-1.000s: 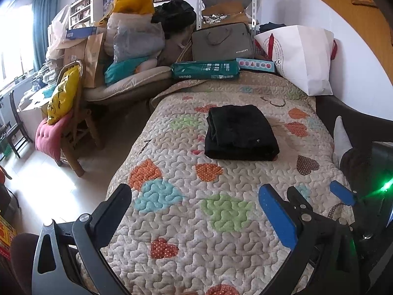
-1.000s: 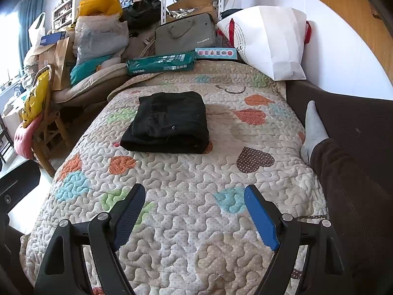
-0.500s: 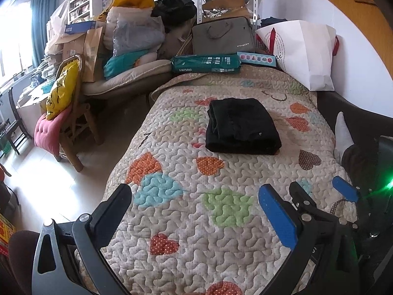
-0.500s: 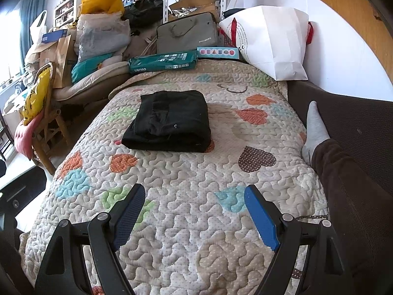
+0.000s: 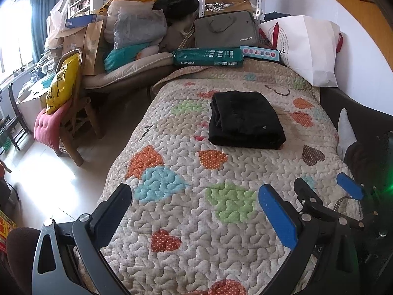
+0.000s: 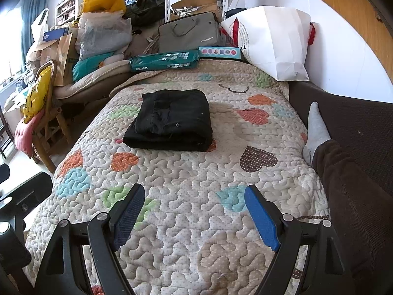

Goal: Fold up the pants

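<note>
We see folded black pants [image 5: 245, 120] on the heart-patterned quilt [image 5: 186, 221]; clutter behind; left gripper [image 5: 196, 204] and right gripper [image 6: 194, 206] gape wide, empty.

The left tool [image 5: 194, 204] seems to have tilted upward slightly.

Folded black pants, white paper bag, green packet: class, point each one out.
Folded black pants [image 6: 172, 120], right wrist view, top layer.
White paper bag [image 6: 275, 39], right wrist view, broad front face.
Green packet [image 5: 208, 57], left wrist view, long printed side.
</note>
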A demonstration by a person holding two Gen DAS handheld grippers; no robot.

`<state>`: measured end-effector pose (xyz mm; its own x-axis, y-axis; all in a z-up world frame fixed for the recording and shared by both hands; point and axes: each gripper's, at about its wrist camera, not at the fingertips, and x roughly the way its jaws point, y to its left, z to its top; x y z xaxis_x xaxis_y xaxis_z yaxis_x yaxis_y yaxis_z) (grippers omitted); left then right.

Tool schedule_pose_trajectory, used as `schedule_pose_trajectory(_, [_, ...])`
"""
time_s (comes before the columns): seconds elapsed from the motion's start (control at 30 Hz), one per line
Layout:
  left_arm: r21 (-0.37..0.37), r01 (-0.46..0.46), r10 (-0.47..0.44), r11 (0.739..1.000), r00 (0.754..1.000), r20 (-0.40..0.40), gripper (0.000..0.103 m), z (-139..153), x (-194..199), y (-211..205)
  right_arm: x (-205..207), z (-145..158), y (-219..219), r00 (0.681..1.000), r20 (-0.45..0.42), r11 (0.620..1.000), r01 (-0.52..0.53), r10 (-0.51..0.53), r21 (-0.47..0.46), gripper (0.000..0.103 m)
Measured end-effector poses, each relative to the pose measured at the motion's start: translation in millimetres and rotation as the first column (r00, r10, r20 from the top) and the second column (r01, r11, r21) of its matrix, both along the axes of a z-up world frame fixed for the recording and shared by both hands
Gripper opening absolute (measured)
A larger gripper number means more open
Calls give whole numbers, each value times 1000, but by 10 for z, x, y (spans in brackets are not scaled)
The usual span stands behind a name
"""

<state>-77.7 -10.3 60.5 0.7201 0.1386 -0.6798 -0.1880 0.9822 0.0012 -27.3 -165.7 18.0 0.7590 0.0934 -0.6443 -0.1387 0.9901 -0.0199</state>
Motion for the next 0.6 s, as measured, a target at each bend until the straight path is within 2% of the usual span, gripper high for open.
schedule_pose_trajectory(0.6, [-14, -32, 31, 999, 999, -25, 103, -63, 45, 57, 13, 18, 47, 1000, 2, 1000, -23, 23, -6, 89])
